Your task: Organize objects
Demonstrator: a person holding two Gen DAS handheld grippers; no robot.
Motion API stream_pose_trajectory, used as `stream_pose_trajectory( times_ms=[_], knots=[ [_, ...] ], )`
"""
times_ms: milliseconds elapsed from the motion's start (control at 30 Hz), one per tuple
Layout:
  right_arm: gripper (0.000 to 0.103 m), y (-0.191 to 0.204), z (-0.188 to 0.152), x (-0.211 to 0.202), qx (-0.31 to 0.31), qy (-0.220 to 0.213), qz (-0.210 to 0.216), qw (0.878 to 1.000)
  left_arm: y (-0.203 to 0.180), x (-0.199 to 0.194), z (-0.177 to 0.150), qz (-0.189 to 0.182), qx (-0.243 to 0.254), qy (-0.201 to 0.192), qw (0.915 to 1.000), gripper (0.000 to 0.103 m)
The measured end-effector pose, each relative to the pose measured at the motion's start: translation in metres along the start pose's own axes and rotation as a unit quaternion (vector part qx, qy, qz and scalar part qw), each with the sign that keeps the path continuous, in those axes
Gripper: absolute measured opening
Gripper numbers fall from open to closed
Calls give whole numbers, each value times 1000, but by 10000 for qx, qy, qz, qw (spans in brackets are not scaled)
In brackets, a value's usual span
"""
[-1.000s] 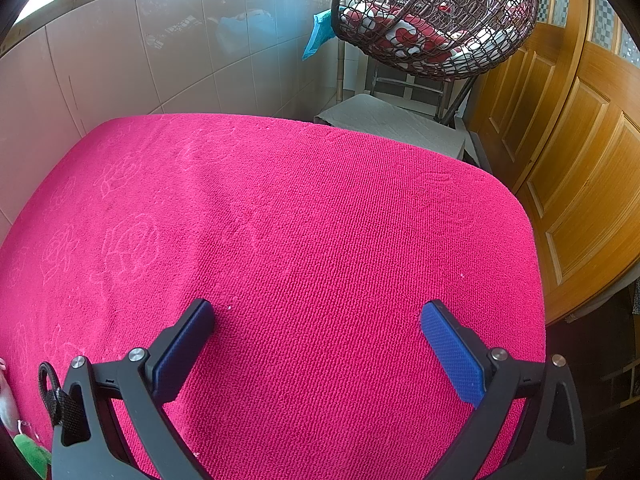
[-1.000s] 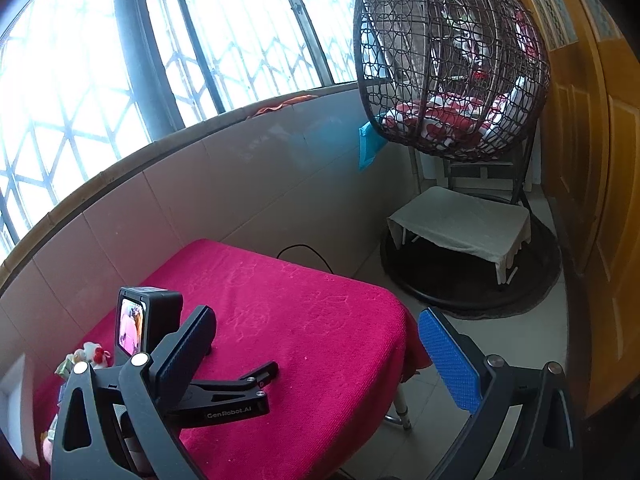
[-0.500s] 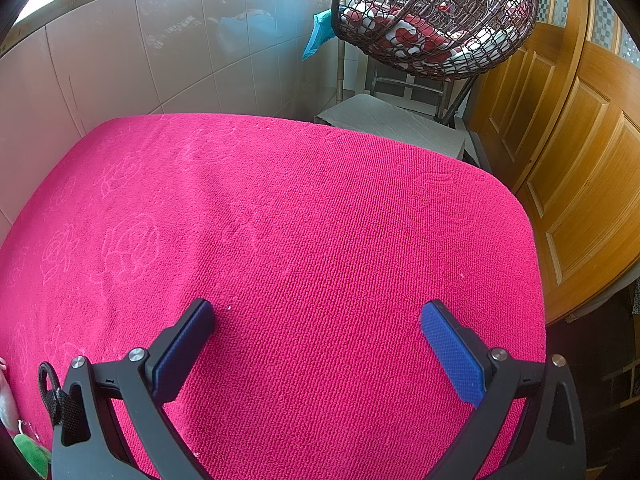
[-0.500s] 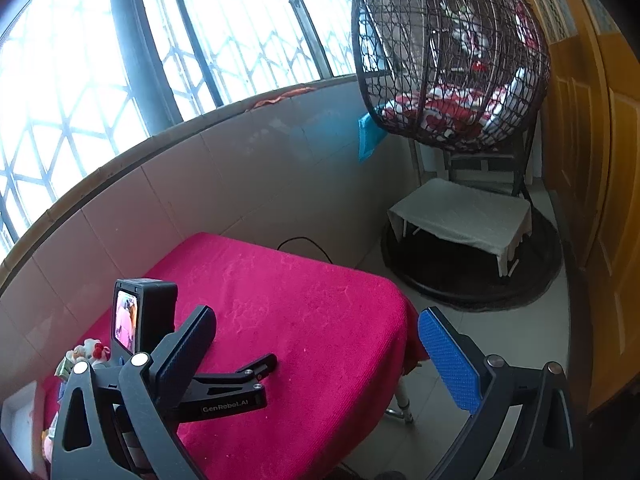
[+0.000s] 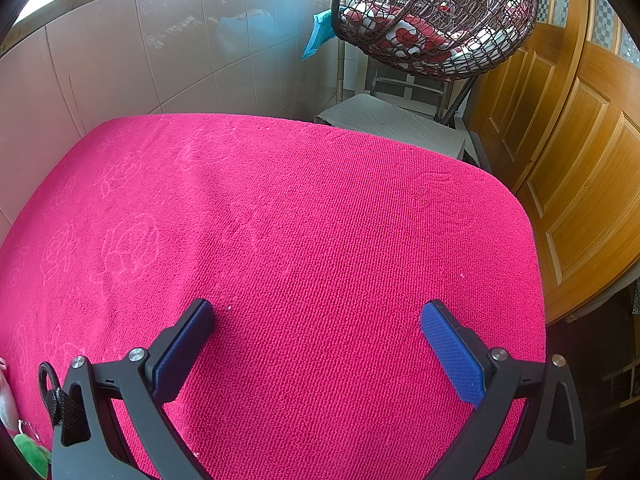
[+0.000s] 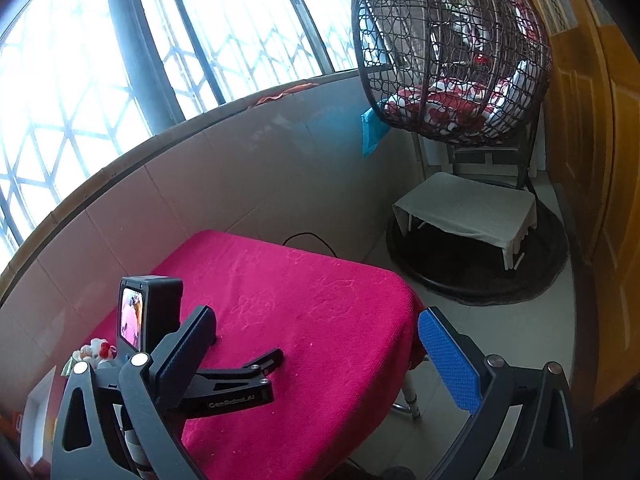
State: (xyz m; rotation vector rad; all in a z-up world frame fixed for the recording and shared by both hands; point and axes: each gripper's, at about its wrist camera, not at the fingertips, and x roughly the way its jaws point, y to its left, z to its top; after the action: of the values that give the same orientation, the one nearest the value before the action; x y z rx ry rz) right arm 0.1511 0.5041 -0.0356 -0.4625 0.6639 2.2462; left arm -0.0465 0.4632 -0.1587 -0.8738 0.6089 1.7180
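Observation:
My left gripper (image 5: pixel 318 312) is open and empty, low over a table covered with a pink towel (image 5: pixel 300 220). At the left edge of the left wrist view a green object (image 5: pixel 30 454) and a pale pink one (image 5: pixel 6 400) are only partly visible. My right gripper (image 6: pixel 316 316) is open and empty, held above and off the table's right side. In the right wrist view the left gripper (image 6: pixel 224 380) rests over the towel (image 6: pixel 304 304), and a small red-and-white toy (image 6: pixel 94 352) lies at the far left.
A tiled wall (image 5: pixel 160 52) under barred windows (image 6: pixel 120 40) runs behind the table. A wicker hanging chair (image 6: pixel 452 48) and a cloth-covered stool (image 6: pixel 468 208) stand beyond the table. Wooden doors (image 5: pixel 580 140) are on the right. A black cable (image 6: pixel 308 238) lies behind the table.
The right gripper has lifted and drawn back a little, so the table sits lower and farther in its view. The left gripper has not moved.

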Motion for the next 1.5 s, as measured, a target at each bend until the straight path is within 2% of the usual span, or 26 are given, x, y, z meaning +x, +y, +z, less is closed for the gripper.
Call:
stream_pose_trajectory(
  times_ms=[167,767,933,1233,1367,1500],
  knots=[
    [103,-13,1,2,154,-27,-77,9998,1,0,0,-2,-2,3,10000,103],
    [103,-21,-3,5,282,49,2,9996,1,0,0,1,0,1,10000,103],
    [103,-31,-5,14,407,163,-72,9990,1,0,0,6,6,5,10000,103],
    [103,-32,-5,14,385,110,-125,9991,2,-2,0,44,-24,3,10000,103],
    [103,-28,-2,6,308,20,-113,9995,2,-4,-1,210,-177,-18,9996,103],
    [103,-24,4,-6,238,-187,-153,9994,9,-26,-9,443,-682,-280,9963,103]
  ],
)
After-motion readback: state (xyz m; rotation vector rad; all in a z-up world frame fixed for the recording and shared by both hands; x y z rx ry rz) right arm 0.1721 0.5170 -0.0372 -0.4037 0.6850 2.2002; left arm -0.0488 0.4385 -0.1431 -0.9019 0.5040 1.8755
